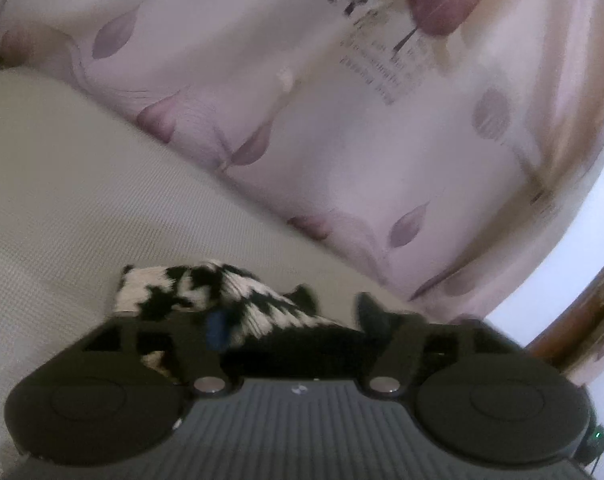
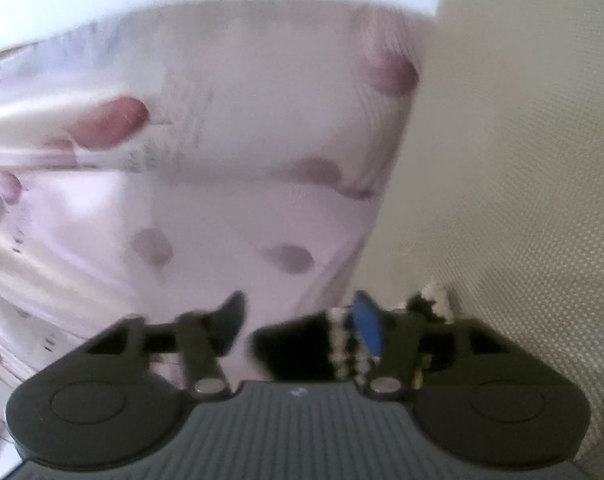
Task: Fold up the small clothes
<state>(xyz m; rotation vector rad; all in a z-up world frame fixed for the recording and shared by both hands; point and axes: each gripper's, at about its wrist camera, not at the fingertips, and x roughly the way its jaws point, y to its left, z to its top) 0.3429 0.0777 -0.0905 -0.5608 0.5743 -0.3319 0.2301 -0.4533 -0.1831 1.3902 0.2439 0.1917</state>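
Note:
A small black-and-white patterned knit garment (image 1: pixel 206 292) lies on a beige textured cloth (image 1: pixel 82 184). My left gripper (image 1: pixel 290 312) has its fingers spread apart with the garment lying between and over them; one blue pad (image 1: pixel 216 326) shows against the knit. In the right wrist view the same garment (image 2: pixel 314 344) sits between the fingers of my right gripper (image 2: pixel 302 320), against the blue pad (image 2: pixel 368 328); the other finger (image 2: pixel 230 316) stands well apart from it. Both views are blurred.
A pale pink sheet with purple leaf prints (image 1: pixel 342 140) covers the surface beyond the beige cloth; it also shows in the right wrist view (image 2: pixel 222 180). A wooden edge (image 1: pixel 590 320) and white wall lie at the right.

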